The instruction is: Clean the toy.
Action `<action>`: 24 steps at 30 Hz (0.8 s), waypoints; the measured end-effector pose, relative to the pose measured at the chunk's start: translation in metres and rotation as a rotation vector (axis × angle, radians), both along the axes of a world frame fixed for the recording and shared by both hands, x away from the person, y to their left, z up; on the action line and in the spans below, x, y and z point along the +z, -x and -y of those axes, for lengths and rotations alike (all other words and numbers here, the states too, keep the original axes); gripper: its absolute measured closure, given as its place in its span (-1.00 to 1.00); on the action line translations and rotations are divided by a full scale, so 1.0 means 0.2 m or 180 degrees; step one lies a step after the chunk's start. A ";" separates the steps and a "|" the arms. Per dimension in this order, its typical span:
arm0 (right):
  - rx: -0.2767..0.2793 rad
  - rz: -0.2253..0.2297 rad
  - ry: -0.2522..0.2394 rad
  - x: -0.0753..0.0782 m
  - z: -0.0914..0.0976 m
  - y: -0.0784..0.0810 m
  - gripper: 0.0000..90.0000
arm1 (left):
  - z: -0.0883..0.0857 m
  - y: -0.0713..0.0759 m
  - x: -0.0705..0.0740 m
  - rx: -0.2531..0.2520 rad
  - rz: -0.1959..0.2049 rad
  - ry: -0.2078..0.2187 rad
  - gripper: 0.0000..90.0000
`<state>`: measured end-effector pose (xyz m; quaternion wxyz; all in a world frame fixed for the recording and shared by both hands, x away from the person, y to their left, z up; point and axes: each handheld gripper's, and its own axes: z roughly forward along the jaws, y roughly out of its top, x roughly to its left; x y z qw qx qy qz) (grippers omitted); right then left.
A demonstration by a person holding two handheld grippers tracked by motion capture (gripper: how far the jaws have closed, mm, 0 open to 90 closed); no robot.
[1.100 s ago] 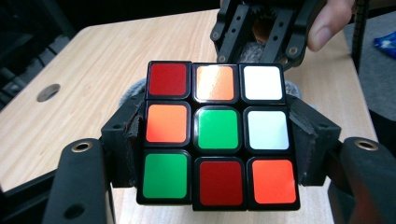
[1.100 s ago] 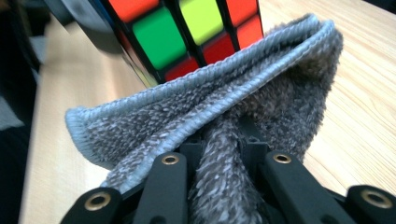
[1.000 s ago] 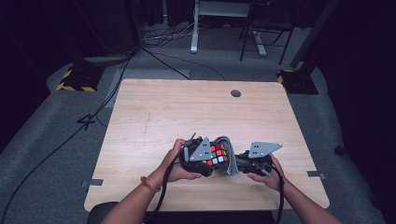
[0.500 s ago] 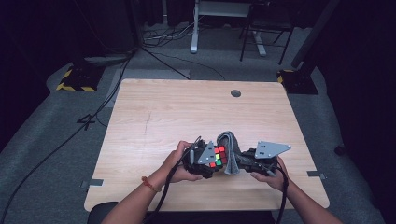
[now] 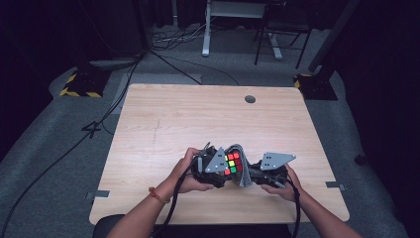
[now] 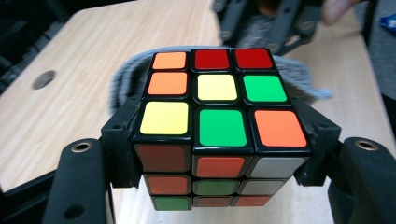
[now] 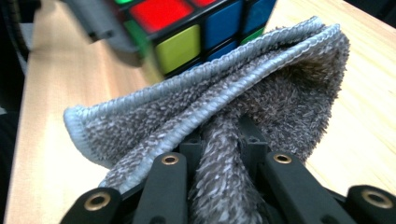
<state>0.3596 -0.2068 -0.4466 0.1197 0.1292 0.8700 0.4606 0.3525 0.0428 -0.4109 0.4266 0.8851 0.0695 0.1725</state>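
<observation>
Grey cloth (image 7: pixel 224 116), clamped in my right claw (image 7: pixel 219 154), has swung up against the far-right side of the cube (image 6: pixel 219 116) my left claw (image 6: pixel 219 158) grips, so wiping is underway.

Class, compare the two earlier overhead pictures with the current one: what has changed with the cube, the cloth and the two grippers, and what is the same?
The grey cloth, pinched in the right gripper, has come up against the far side of the puzzle cube, and the right gripper's plate has swung slightly. Unchanged: the left gripper stays clamped on the cube, both hands at the same spot over the table.
</observation>
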 end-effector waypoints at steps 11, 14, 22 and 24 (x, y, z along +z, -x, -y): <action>0.0039 0.0123 -0.0308 0.09 0.04 0.04 0.71 | 0.00 -0.03 -0.04 0.0002 -0.0129 -0.0100 -0.26; -0.0017 0.0145 -0.0345 0.10 0.05 0.04 0.71 | 0.03 -0.01 -0.06 -0.0041 -0.0126 -0.0151 -0.26; -0.0090 0.0174 -0.0354 0.10 0.05 0.04 0.70 | 0.05 0.01 -0.07 -0.0090 -0.0143 -0.0139 -0.26; -0.0111 0.0146 -0.0359 0.10 0.06 0.03 0.70 | 0.04 0.01 -0.06 -0.0142 -0.0149 -0.0066 -0.26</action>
